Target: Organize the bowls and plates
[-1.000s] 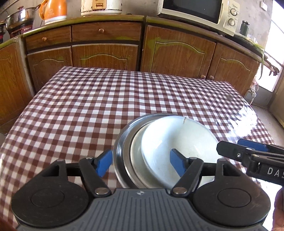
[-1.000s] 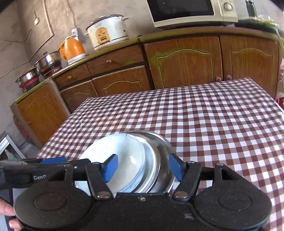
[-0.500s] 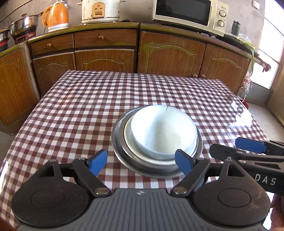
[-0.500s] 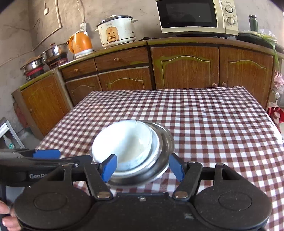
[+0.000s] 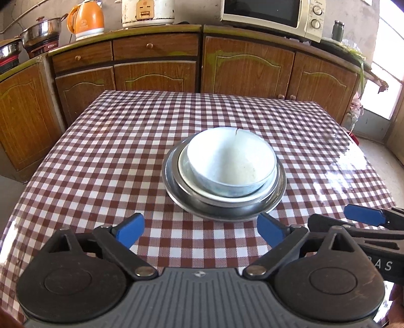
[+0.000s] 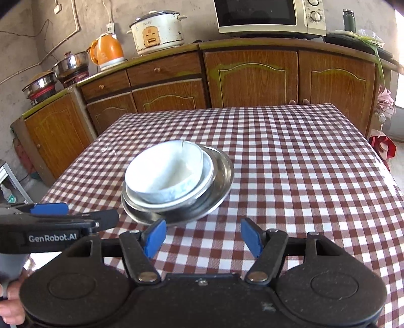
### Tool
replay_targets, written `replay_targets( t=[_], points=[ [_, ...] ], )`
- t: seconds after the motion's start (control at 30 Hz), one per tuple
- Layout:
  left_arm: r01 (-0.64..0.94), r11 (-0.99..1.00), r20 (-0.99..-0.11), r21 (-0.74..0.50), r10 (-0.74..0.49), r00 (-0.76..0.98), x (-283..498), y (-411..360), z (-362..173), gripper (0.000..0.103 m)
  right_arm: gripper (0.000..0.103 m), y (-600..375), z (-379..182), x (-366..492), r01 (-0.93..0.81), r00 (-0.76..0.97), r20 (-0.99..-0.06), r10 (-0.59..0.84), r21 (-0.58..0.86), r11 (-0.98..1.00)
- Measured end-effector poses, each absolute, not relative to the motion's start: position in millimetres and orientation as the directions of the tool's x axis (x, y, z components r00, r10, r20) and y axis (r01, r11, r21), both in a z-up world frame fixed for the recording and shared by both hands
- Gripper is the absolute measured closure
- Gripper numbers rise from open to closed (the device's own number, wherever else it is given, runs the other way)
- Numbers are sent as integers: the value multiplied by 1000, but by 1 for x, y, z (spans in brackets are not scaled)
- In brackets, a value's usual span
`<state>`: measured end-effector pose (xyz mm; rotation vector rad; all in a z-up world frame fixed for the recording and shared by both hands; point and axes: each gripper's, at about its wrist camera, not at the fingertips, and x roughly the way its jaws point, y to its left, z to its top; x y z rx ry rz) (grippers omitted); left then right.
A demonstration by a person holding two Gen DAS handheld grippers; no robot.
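Note:
A white bowl [image 5: 231,161] with a crack in its far rim sits in a white plate [image 5: 185,174], which rests in a steel dish [image 5: 171,186] on the checked table [image 5: 106,141]. My left gripper [image 5: 200,230] is short of the stack, its jaws opening wide with nothing between them. Seen from the right wrist, the same bowl [image 6: 161,174] and steel dish [image 6: 222,181] lie ahead and left of my right gripper [image 6: 203,237], which stands open and empty. Each gripper shows at the other's side: the right one [image 5: 363,218], the left one [image 6: 50,209].
Wooden cabinets [image 5: 156,65] run behind the table, bearing an orange kettle [image 5: 87,19], a rice cooker [image 5: 147,11], a microwave [image 5: 272,11] and steel pots [image 6: 70,64]. A hand [image 6: 10,305] holds the left tool at the lower left.
Both grippers have drawn back from the stack, which now lies farther ahead on the table. The left jaws, earlier at either side of the dish rim, have spread wider and let go.

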<state>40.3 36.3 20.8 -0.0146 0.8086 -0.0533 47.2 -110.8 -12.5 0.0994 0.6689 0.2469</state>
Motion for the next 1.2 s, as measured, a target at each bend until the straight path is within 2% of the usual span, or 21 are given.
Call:
replay_targets(
  t=[0.33,1.2],
  points=[
    [13,1000,-729,-6,-13,684,39,36,17,0,24,-111,-22,47,-197,726,-631,275,192,961],
    [0,1000,-763,-20,-15,646,48,36,4,0,24,-113,-33,53,-193,697,-655,292,221,956]
  ],
)
